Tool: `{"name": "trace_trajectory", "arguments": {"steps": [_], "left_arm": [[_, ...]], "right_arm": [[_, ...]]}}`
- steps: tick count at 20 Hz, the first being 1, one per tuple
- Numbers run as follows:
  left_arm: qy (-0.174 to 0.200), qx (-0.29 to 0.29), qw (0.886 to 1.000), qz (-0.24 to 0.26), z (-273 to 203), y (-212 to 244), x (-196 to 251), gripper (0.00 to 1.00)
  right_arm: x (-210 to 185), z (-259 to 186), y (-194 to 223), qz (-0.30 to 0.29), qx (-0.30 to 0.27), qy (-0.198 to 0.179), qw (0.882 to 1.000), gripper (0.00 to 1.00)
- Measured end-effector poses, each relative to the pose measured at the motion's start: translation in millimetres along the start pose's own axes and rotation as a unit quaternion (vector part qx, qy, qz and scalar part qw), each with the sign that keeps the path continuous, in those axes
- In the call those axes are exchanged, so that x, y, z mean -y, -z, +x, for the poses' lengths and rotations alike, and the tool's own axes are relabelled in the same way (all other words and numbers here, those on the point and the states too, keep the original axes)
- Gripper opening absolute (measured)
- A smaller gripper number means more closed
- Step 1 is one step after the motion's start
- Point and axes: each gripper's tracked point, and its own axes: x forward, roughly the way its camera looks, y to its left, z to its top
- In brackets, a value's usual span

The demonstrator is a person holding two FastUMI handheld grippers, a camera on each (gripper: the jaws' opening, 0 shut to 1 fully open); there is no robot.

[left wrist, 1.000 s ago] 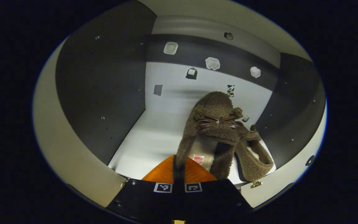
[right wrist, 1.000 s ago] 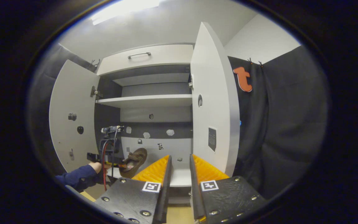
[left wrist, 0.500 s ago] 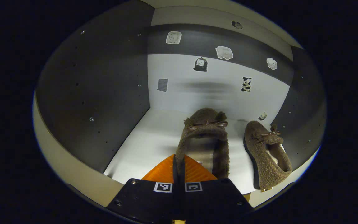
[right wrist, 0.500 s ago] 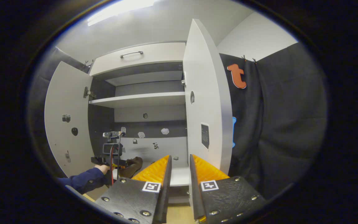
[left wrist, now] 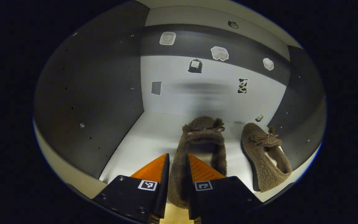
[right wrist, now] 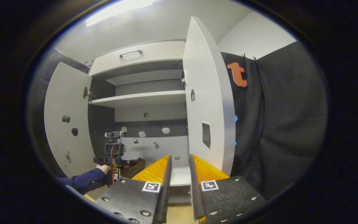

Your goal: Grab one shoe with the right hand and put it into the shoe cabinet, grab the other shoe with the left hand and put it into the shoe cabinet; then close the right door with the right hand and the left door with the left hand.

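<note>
Left gripper view: left gripper [left wrist: 176, 165] released, fingers parted astride heel wall of near shoe [left wrist: 197, 149], set on cabinet floor [left wrist: 148, 140]; advice: back straight out, no snag; second shoe [left wrist: 266, 155] just beside. Right gripper view: right gripper [right wrist: 179, 169] parted, empty; right door [right wrist: 208, 102], left door [right wrist: 65, 118] open. Count: shoes two; doors two.

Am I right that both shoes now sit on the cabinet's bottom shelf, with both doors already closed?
Not quite. Both shoes, the left shoe and the right shoe, do sit on the bottom shelf, but the right gripper view shows the left door and the right door wide open.
</note>
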Motion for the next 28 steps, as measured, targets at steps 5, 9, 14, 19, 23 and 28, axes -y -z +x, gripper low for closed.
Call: {"name": "trace_trajectory", "arguments": {"steps": [5, 9, 14, 19, 23, 28], "left_arm": [[-0.021, 0.032, 0.999, 0.026, -22.2, -17.1, -5.4, 0.56], [-0.029, 0.103, 0.993, 0.057, -63.1, -52.4, -2.2, 0.7], [0.004, 0.192, 0.98, 0.06, -144.3, -92.3, 23.0, 0.81], [0.071, 0.241, 0.966, 0.062, -234.1, -95.5, 49.5, 0.8], [0.1, 0.252, 0.96, 0.066, -289.8, -81.6, 50.6, 0.8], [0.138, 0.236, 0.96, 0.056, -347.4, -53.4, 43.6, 0.81]], "right_arm": [[0.0, -0.7, -2.0, 0.0, 0.001, -0.004, 1.0, 0.32], [1.5, -4.9, -5.1, 0.002, 0.007, -0.007, 1.0, 0.32], [11.2, -27.1, -13.2, 0.007, 0.021, -0.02, 1.0, 0.32], [38.5, -56.5, -36.8, 0.013, 0.058, 0.004, 0.998, 0.32], [84.6, -72.5, -54.6, 0.014, 0.084, 0.047, 0.995, 0.29], [108.6, -53.9, -38.8, 0.03, 0.057, 0.057, 0.996, 0.55]]}}
